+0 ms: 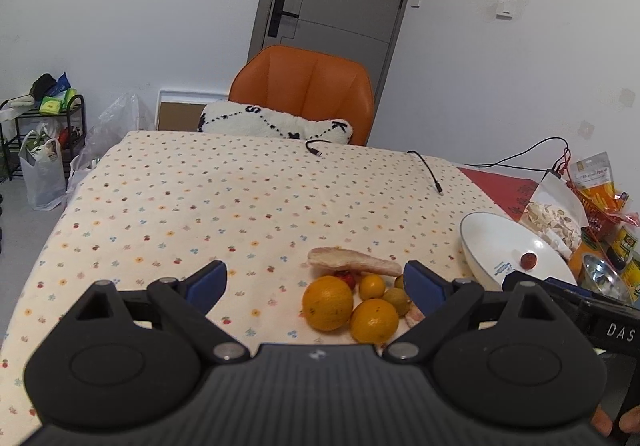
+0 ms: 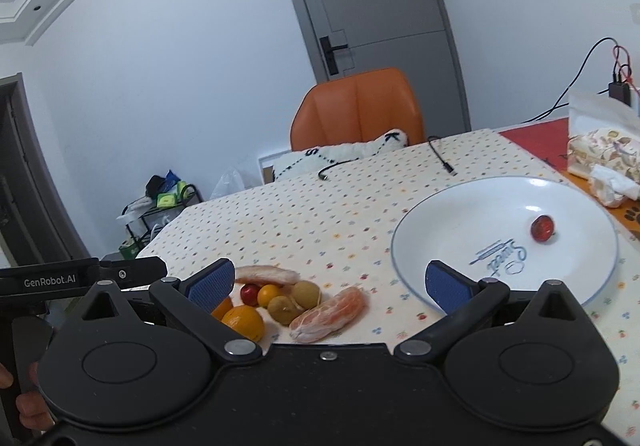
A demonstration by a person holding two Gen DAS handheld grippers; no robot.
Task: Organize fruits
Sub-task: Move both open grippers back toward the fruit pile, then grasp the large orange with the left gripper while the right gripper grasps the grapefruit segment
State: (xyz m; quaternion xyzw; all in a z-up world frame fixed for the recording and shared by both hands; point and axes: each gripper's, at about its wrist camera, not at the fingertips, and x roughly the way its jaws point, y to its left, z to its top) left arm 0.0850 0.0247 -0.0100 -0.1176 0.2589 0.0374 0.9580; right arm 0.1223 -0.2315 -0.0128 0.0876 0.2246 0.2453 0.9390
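Readable text: "GenRobot.AI" in white on the left gripper (image 2: 48, 280) body, seen from the right wrist. "DAS" in white on the right gripper (image 1: 612, 330) body, cut off at the frame edge. White plate (image 2: 440, 206) has script reading "Sweet". Pillow (image 1: 276, 122) shows letters "S" and "K". Snack bag print is illegible.

My right finger (image 1: 424, 286) in the left wrist view covers part of the pale fruit (image 1: 399, 281) behind it and most of the peeled segment (image 1: 414, 315) below it. The other gripper's body (image 1: 576, 298) hides the near rim of the plate (image 1: 484, 242). In the right wrist view my left finger (image 2: 212, 284) hides most of one orange (image 2: 222, 308), and my right finger (image 2: 446, 286) covers the plate's near edge. The plate's lettering (image 2: 502, 256) reads upside down; I cannot make it out fully. The snack bag (image 2: 604, 142) runs off the frame's right edge.
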